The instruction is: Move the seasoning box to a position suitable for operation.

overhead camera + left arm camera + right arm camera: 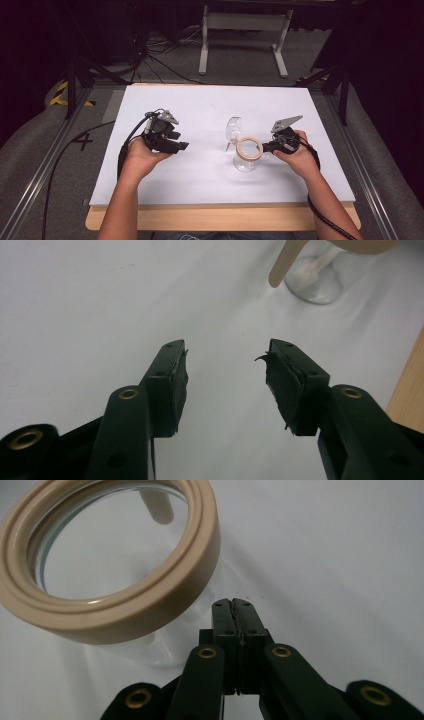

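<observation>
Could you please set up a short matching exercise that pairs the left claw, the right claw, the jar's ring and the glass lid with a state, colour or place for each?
Column one:
1. left claw
2. right claw
3. ring on the jar mouth
4. glass lid

Column two:
A. beige
B. jaws pressed together, beside the jar
C. clear, on the far side of the jar
D. jaws apart over bare white table

Pairs: 1-D, 2-B, 3-A, 4-C
</observation>
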`<state>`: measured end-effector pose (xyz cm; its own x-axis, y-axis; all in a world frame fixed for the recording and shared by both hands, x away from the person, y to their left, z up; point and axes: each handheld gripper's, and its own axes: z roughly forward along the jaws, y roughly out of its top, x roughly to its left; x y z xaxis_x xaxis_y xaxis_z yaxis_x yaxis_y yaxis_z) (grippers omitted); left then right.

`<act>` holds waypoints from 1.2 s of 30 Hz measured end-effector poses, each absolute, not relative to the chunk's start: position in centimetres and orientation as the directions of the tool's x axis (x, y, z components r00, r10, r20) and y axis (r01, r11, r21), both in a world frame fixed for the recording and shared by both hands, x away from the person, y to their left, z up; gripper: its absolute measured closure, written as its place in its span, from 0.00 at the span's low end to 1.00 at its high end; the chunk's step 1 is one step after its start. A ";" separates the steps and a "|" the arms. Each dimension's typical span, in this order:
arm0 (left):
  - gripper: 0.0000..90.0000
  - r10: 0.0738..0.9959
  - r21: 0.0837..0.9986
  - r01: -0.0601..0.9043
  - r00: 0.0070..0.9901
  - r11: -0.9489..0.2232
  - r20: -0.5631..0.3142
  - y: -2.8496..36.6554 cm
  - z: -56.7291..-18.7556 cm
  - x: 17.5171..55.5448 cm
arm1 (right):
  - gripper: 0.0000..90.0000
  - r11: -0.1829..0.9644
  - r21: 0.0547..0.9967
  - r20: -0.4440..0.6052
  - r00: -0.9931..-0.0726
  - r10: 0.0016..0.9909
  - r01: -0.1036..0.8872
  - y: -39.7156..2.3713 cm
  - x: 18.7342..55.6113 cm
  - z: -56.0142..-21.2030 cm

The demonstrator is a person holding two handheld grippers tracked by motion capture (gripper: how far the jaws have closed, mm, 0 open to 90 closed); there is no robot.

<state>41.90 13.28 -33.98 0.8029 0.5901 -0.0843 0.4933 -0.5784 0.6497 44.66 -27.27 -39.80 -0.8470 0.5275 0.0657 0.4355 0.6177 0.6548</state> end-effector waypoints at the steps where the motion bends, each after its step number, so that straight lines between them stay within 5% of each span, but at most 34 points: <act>1: 0.56 0.592 0.647 0.499 0.801 -0.577 -0.089 13.3 -34.0 42.0 | 1.00 0.618 0.654 0.067 -0.847 0.527 0.436 -27.3 44.7 -39.8; 36: 0.67 0.524 0.613 0.478 0.843 -0.629 -0.120 9.6 -33.8 44.4 | 1.00 0.675 0.627 0.071 -0.891 0.449 0.390 -26.1 40.2 -39.1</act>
<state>44.38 9.63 -33.85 0.8432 0.5239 -0.1204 0.4781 -0.6285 0.6135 40.24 -26.09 -39.10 -0.8907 0.4491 0.0708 0.3900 0.6748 0.6266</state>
